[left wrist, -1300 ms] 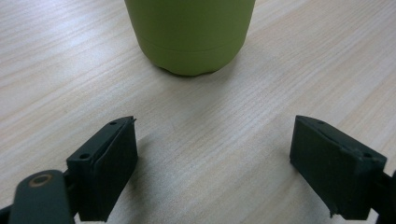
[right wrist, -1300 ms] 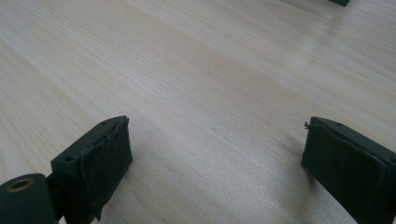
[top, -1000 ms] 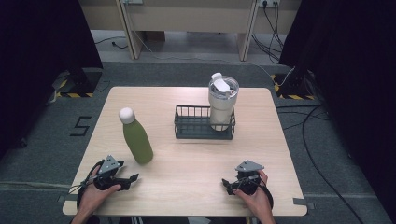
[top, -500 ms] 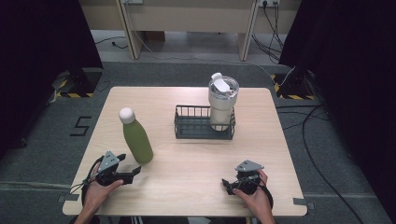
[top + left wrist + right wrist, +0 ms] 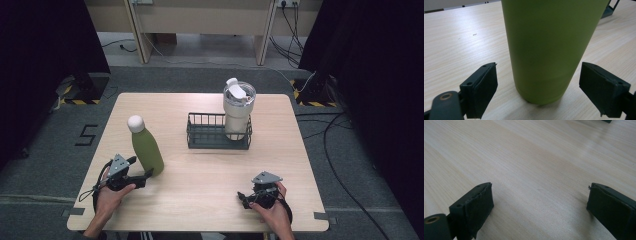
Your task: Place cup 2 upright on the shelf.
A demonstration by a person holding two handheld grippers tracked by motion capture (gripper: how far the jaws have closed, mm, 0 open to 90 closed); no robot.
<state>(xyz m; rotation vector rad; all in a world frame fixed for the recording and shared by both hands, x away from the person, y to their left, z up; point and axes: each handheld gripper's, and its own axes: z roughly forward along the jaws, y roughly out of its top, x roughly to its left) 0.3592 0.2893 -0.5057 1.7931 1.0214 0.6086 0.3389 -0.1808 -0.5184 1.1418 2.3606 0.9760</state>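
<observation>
Grey carpet and dark curtains surround our pale wooden table (image 5: 200,200). At its left, our left gripper (image 5: 141,167) has slid forward since a second ago, its jaws now spread wide on either side of the upright green bottle (image 5: 147,150) without touching it. Mid-table, a wire basket (image 5: 207,135) holds a white tumbler (image 5: 237,112). Our right gripper (image 5: 246,196) rests unmoved near the front edge, jaws wide apart over bare wood.

In the left gripper view the green bottle (image 5: 549,50) runs off the top edge — its cap and shoulder cut away. The wire basket (image 5: 610,10) is just a sliver at the top right corner there, and a dark scrap (image 5: 607,121) in the right gripper view — too little to tell.
</observation>
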